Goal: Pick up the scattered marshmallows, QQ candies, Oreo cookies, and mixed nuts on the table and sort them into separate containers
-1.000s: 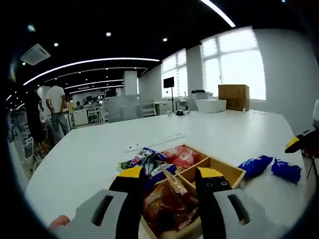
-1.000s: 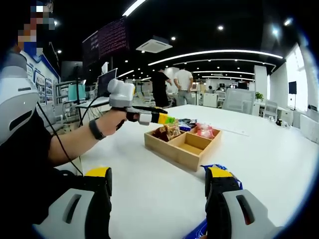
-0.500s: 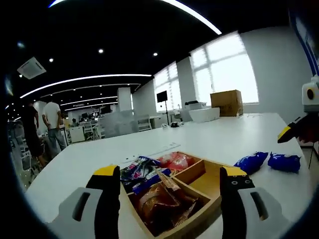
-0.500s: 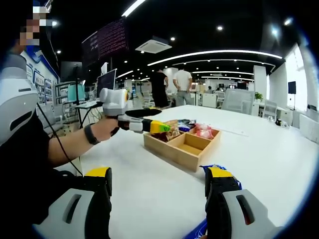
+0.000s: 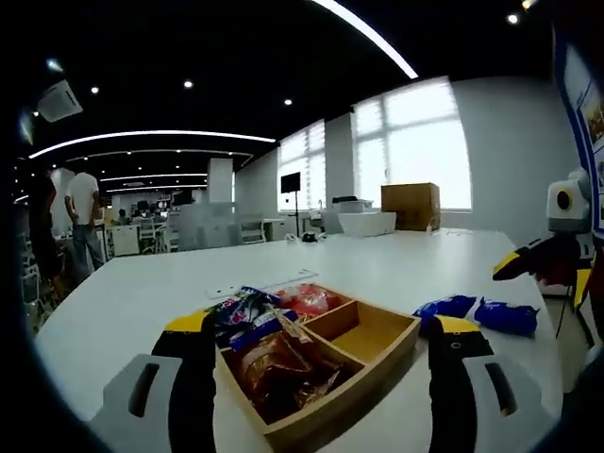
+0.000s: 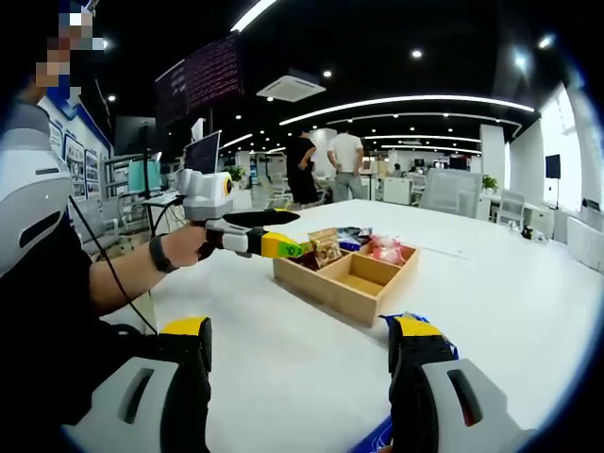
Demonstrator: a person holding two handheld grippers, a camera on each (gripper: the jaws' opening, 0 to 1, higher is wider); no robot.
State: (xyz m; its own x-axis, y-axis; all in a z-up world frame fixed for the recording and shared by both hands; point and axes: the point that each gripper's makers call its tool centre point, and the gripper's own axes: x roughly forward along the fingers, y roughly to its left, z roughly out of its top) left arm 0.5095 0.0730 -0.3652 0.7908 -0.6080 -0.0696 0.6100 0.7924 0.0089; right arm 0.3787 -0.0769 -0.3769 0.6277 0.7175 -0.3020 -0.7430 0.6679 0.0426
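A wooden tray (image 5: pixel 332 408) with four compartments stands on the white table, right in front of my left gripper (image 5: pixel 322 324), whose jaws stand wide open on either side of its near end. Brown nut packets (image 5: pixel 276 370) fill the near compartment, blue packets (image 5: pixel 243 308) and red packets (image 5: pixel 307 299) lie in the far ones, and one compartment (image 5: pixel 366 330) is empty. Two blue Oreo packets (image 5: pixel 447 307) (image 5: pixel 505 317) lie on the table right of the tray. My right gripper (image 6: pixel 302 328) is open over bare table, with a blue packet (image 6: pixel 391 319) under its right jaw. The tray (image 6: pixel 326 288) lies ahead of it.
A person's hand holds the left gripper (image 6: pixel 269 245) at the tray's left end. Two people (image 6: pixel 326 162) stand far behind the table. A cardboard box (image 5: pixel 411 204) and a white bin (image 5: pixel 363 223) sit at the table's far end. The right gripper (image 5: pixel 530 263) pokes in from the right.
My left gripper's jaws have spread from narrow around the nut packet to wide open and have drawn back from the tray, leaving the packet in it. The right gripper has stayed put.
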